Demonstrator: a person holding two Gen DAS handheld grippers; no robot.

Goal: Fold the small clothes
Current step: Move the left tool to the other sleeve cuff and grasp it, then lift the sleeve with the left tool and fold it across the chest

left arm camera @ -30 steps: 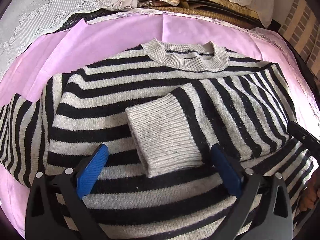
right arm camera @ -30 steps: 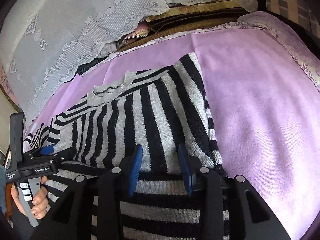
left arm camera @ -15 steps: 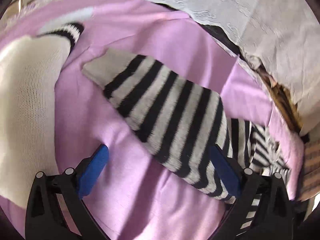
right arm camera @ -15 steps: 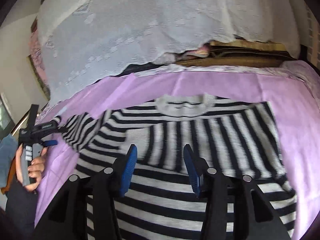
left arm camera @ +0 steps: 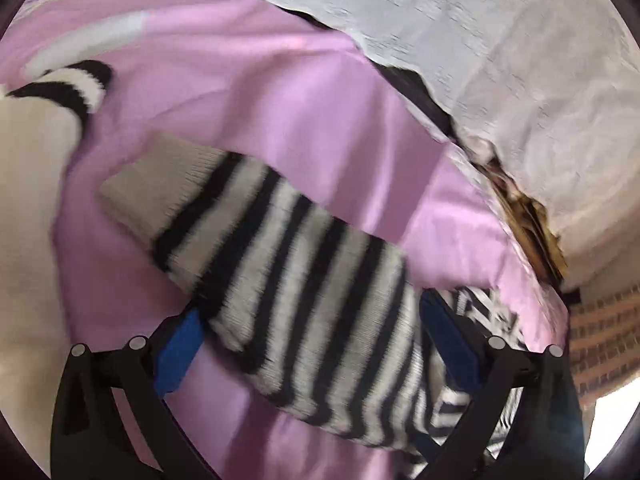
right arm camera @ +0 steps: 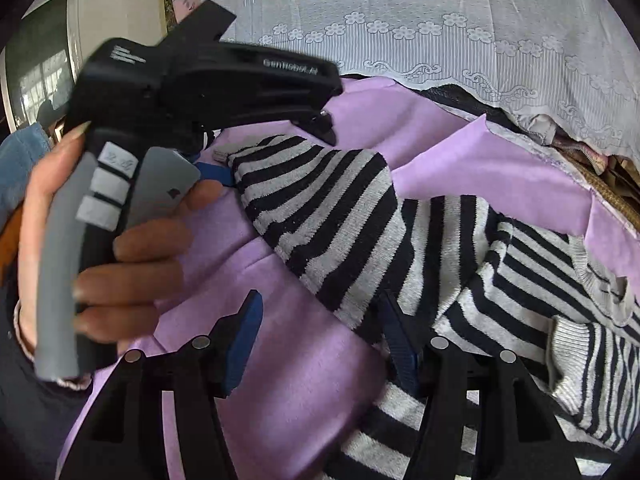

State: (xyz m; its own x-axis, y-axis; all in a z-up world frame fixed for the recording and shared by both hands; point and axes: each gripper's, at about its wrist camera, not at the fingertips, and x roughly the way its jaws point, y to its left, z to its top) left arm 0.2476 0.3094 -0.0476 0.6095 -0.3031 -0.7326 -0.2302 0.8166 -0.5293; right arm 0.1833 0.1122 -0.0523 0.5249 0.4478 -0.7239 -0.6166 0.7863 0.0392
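A grey and black striped sweater (right arm camera: 520, 280) lies on a pink sheet (right arm camera: 304, 380). Its left sleeve (left arm camera: 304, 292) stretches out flat, with the grey cuff (left arm camera: 152, 192) at the far end. My left gripper (left arm camera: 314, 348) is wide open and straddles the sleeve's middle, one blue pad on each side, neither squeezing. My right gripper (right arm camera: 322, 342) hovers near the sleeve's shoulder end (right arm camera: 340, 240) with its jaws opening. The sleeve's edge lies between them, not pinched. The other sleeve's cuff (right arm camera: 572, 360) lies folded onto the sweater body.
A person's hand (right arm camera: 132, 248) holds the left tool's handle close in front of the right camera. A white knitted garment (left arm camera: 28, 220) lies left of the sleeve. White lace cloth (right arm camera: 400, 20) drapes along the back edge. A brick-patterned surface (left arm camera: 600, 340) shows at the right.
Both grippers have swung from the sweater's body over to the outstretched left sleeve. The left one has closed in over the sleeve. The right jaws stand wider apart.
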